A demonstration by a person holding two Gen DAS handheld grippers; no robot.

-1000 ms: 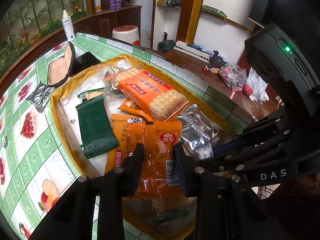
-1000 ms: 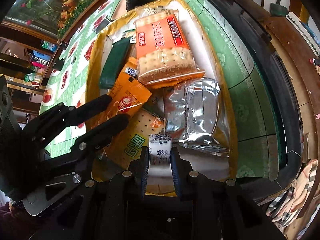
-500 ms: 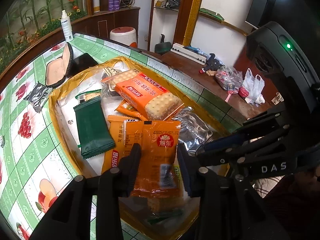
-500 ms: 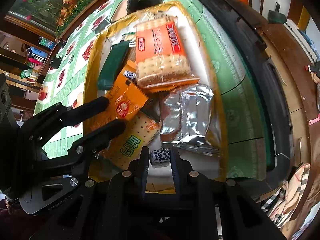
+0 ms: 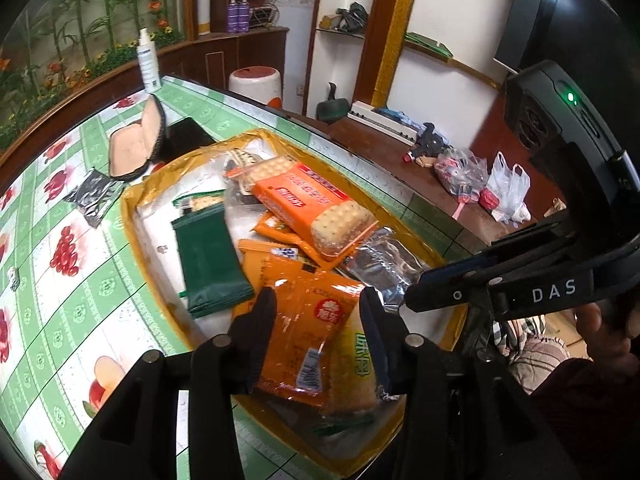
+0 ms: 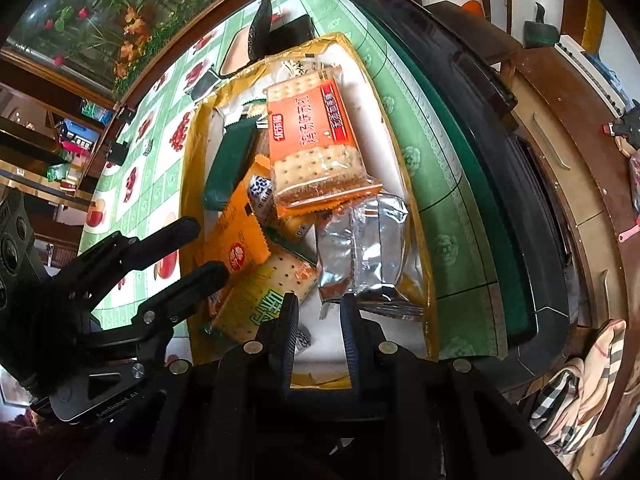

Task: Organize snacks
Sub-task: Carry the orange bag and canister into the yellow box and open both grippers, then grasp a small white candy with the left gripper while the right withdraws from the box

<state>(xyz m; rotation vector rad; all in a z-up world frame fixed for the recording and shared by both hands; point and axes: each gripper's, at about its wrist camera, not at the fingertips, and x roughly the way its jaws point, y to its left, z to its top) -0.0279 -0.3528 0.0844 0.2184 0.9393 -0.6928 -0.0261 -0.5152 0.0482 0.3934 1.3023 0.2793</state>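
Between the fingers of the left gripper (image 5: pixel 317 298) is where the change is: the jaws have just been opening, and the small orange packet (image 5: pixel 316 340) that was pinched there a second ago now only sits in the gap. The pads look to be off its sides, so I'd call that grip released. The packet lies flat on a yellow-green cracker pack (image 5: pixel 360 360) right under the tips, inside the gold-rimmed tray (image 5: pixel 132 216). So that one reads as dropped off in the tray, job done for that snack. Just ahead of those tips are the rest of the pile: a dark green packet (image 5: pixel 208 256) off to the left side, the big orange cracker pack (image 5: pixel 304 196) further forward, and a silver packet (image 6: pixel 368 240) off to the right. Over at the right gripper (image 6: pixel 318 304), the jaws are clenched about as narrow as they go, same as before. But the little blue-and-white patterned candy (image 6: pixel 303 338) that was gripped up near the tips a second ago now shows much further back. It peeks out just beside the inner face of the left-hand finger. Honestly can't tell if it's nipped back there or already lying on the tray floor. Nothing is between the tips themselves. My guess is both snacks are basically delivered, and next up is pulling the left one back clear of the packet without dragging it. The right one needs a check on whether the candy actually let go.
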